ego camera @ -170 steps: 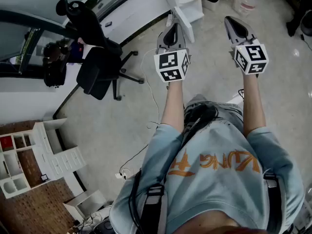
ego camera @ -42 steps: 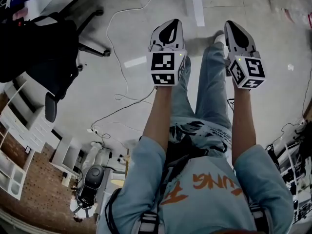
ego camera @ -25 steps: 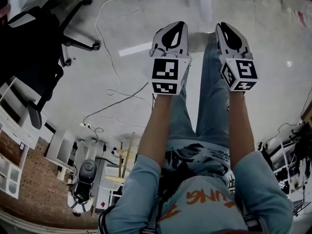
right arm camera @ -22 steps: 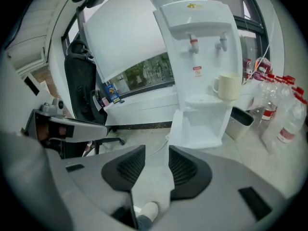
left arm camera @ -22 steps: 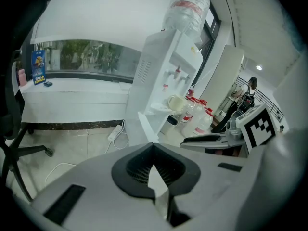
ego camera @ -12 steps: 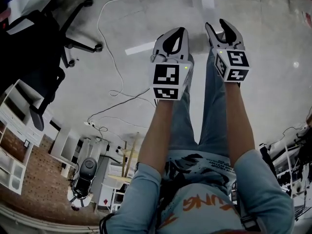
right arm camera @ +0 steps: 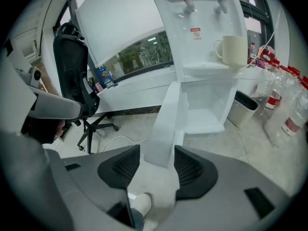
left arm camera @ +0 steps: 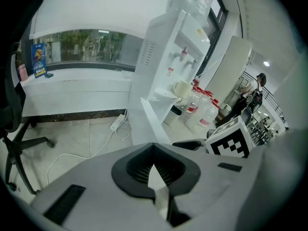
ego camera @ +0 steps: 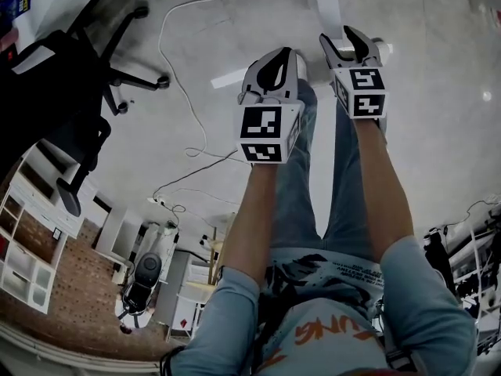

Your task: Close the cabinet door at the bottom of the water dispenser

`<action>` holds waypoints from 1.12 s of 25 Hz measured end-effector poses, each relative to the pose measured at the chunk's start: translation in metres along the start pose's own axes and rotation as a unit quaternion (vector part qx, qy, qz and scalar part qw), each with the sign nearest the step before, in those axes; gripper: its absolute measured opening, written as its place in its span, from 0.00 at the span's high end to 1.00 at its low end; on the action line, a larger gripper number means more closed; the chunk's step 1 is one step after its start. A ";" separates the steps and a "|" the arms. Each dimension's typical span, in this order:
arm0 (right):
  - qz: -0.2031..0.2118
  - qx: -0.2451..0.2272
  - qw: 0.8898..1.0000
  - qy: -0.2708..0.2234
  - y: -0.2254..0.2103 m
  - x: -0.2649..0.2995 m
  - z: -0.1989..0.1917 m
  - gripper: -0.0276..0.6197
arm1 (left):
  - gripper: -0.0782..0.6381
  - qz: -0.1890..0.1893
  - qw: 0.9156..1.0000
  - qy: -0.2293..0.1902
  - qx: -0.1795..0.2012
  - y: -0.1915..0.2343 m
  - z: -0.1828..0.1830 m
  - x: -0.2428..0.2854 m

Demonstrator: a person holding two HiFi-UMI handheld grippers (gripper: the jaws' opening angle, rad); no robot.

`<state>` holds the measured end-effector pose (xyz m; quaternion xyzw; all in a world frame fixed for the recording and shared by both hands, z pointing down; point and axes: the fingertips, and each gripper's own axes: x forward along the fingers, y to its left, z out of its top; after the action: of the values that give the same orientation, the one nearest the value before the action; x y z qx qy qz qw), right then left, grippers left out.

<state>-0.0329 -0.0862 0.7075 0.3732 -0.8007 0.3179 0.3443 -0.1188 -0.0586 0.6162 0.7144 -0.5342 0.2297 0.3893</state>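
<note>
Opening right gripper [ego camera: 349, 44] astride cabinet door [right arm camera: 166, 124], bottom hidden.

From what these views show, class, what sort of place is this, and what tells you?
Probably an office or workroom: a white water dispenser holding a mug, a black swivel chair, and spare water bottles beside the dispenser.

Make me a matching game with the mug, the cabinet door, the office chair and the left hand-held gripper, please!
Things:
1. mug
2. cabinet door
3. office chair
4. left hand-held gripper

Places or states:
a. black, on wheels
b. jaws together
c. standing on the ledge of the water dispenser
d. swung open

Right pairs: 1-c, 2-d, 3-a, 4-b.
</note>
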 end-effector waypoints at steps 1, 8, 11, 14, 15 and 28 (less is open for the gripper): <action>0.002 -0.001 1.000 0.002 0.001 0.002 -0.001 0.63 | 0.88 0.001 1.000 0.001 -0.002 -0.001 -0.001 0.001; 0.000 -0.006 1.000 0.019 -0.004 0.010 -0.006 0.63 | 0.88 0.006 1.000 0.000 -0.008 -0.005 0.003 0.011; -0.002 -0.004 1.000 0.029 -0.009 0.011 -0.008 0.63 | 0.88 0.008 1.000 -0.003 -0.009 -0.008 0.007 0.015; -0.005 -0.009 0.999 0.035 -0.014 0.007 -0.009 0.64 | 0.88 0.010 1.000 -0.005 -0.016 -0.013 0.010 0.020; -0.005 -0.009 0.999 0.035 -0.017 0.006 -0.010 0.64 | 0.88 0.009 1.000 -0.006 -0.017 -0.015 0.010 0.022; -0.024 0.001 0.999 0.031 -0.069 -0.015 -0.013 0.67 | 0.88 -0.001 1.000 -0.001 -0.018 -0.054 0.017 0.054</action>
<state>0.0347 -0.1069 0.7205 0.3832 -0.7799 0.3218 0.3761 -0.0518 -0.0973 0.6291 0.7084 -0.5378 0.2188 0.4015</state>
